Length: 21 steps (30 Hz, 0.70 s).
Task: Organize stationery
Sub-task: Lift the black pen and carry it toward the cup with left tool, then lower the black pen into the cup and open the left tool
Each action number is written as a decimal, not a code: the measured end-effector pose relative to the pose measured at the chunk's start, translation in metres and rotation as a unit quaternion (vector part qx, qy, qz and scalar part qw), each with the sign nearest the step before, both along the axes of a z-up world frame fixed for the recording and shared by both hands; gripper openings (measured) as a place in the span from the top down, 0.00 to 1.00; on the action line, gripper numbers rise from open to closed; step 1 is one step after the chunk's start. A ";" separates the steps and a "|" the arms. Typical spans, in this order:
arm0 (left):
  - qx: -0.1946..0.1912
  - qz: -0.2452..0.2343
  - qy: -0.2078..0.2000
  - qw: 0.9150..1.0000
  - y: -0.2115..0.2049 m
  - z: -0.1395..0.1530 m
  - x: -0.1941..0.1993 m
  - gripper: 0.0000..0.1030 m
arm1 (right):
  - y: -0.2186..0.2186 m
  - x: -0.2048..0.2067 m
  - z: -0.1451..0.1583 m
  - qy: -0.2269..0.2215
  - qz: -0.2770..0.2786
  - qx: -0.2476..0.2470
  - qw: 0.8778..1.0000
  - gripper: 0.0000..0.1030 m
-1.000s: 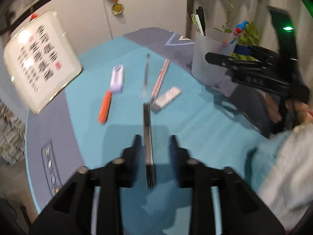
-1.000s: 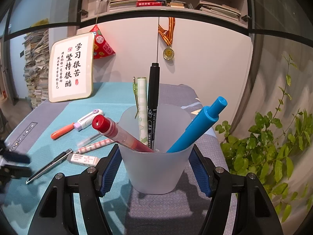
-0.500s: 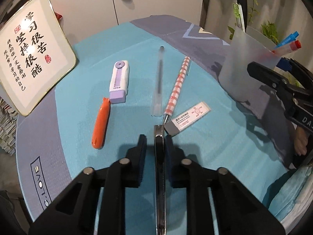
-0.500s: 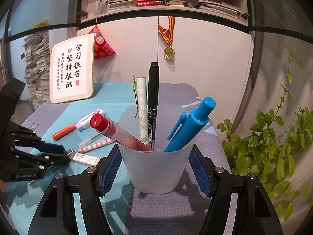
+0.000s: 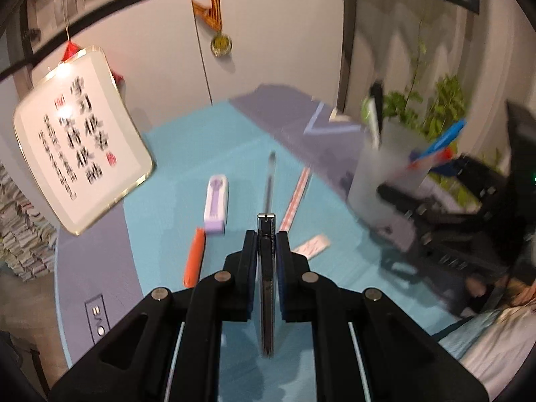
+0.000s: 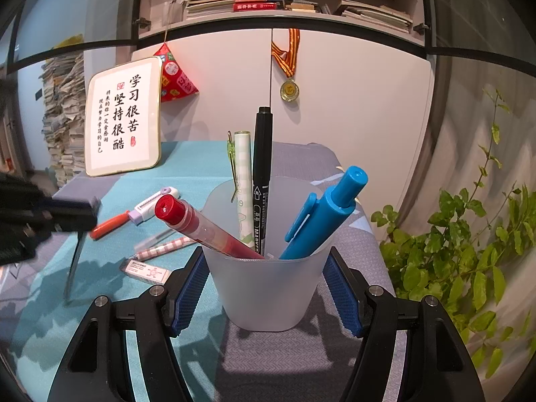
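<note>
My left gripper (image 5: pixel 267 239) is shut on a dark metal pen (image 5: pixel 267 288) and holds it above the teal mat; it also shows in the right wrist view (image 6: pixel 75 258), hanging tip-down. My right gripper (image 6: pixel 268 288) has its blue pads on both sides of a frosted white pen cup (image 6: pixel 268 288), (image 5: pixel 385 184) with several pens in it, among them a red pen (image 6: pixel 204 227) and a blue pen (image 6: pixel 325 214). On the mat lie a clear pen (image 5: pixel 269 181), a checked pink pen (image 5: pixel 296 197), a white eraser (image 5: pixel 311 244), an orange marker (image 5: pixel 194 256) and a purple correction tape (image 5: pixel 216 206).
A framed calligraphy sign (image 6: pixel 124 120) leans at the back left of the table. A green plant (image 6: pixel 469 251) stands to the right of the cup. The teal and grey mat (image 6: pixel 43 318) covers the table. A medal (image 6: pixel 289 90) hangs on the cabinet behind.
My left gripper closed on the dark metal pen and lifted it off the mat. The right gripper and cup have stayed still; the blue pen has shifted a little in the cup.
</note>
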State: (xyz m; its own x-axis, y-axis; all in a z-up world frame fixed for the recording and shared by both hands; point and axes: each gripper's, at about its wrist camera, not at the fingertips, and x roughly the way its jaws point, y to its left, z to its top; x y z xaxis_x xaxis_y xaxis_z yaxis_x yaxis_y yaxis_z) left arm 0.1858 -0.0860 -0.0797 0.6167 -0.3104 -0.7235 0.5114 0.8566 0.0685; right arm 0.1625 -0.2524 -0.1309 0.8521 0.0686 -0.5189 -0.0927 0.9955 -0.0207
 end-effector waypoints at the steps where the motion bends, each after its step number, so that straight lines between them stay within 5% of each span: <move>1: -0.005 -0.003 -0.008 1.000 -0.002 0.006 -0.002 0.91 | 0.000 0.000 0.000 0.000 0.000 0.000 1.000 0.32; 11: -0.051 -0.030 -0.051 0.997 -0.022 0.051 -0.015 0.91 | 0.000 0.000 0.000 0.000 0.000 0.000 1.000 0.32; 21: -0.125 -0.077 -0.093 0.985 -0.060 0.114 -0.018 0.91 | 0.002 0.000 0.002 0.000 0.000 0.002 1.000 0.32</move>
State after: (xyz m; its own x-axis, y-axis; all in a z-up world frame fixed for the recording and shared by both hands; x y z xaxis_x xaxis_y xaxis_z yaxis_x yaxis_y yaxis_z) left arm 0.1675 -0.1458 0.0343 0.6637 -0.5646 -0.4906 0.6347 0.7722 -0.0300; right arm 0.1625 -0.2507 -0.1294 0.8520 0.0715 -0.5186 -0.0934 0.9955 -0.0163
